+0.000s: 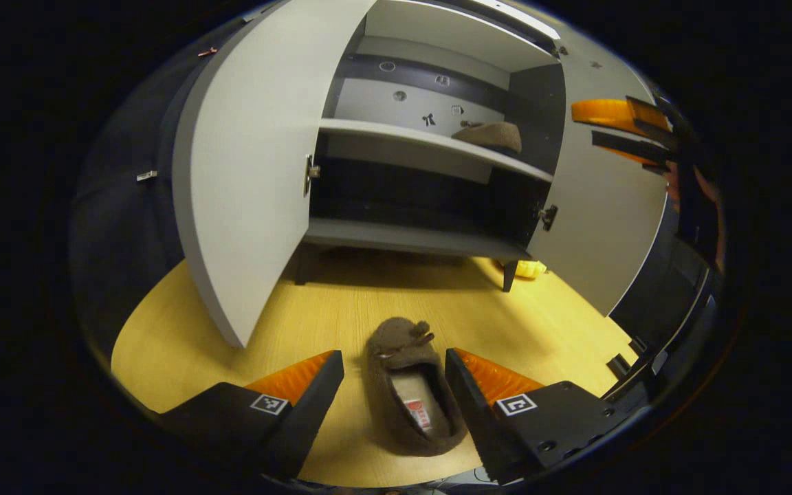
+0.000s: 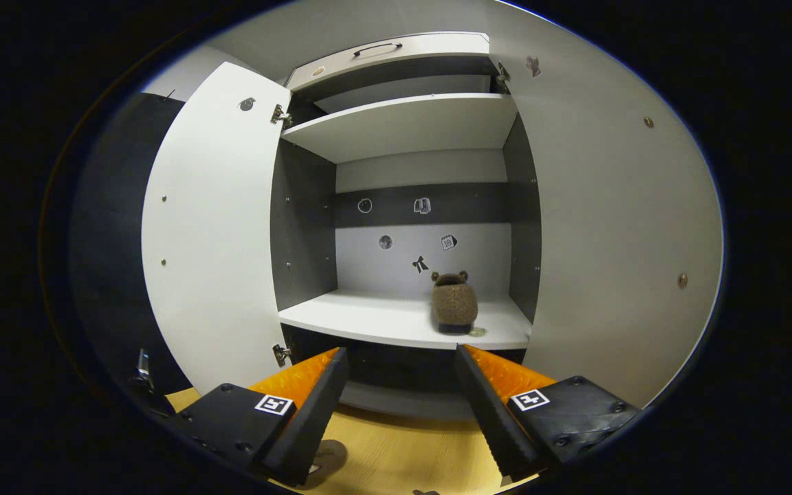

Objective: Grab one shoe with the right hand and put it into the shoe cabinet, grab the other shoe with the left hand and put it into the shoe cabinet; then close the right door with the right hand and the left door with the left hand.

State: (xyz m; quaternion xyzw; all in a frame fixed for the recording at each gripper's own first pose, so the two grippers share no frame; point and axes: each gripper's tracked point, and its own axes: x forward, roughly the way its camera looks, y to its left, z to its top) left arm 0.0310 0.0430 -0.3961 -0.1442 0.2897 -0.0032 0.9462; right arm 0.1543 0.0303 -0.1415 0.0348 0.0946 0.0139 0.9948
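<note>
Hovering open and empty, the left tongs straddle the second shoe on the surface; its long axis points to 12 o'clock. Right tongs also gape empty.

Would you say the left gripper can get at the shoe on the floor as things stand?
Probably yes: the left gripper is open, its fingers either side of the brown shoe on the floor, with nothing between them.
</note>
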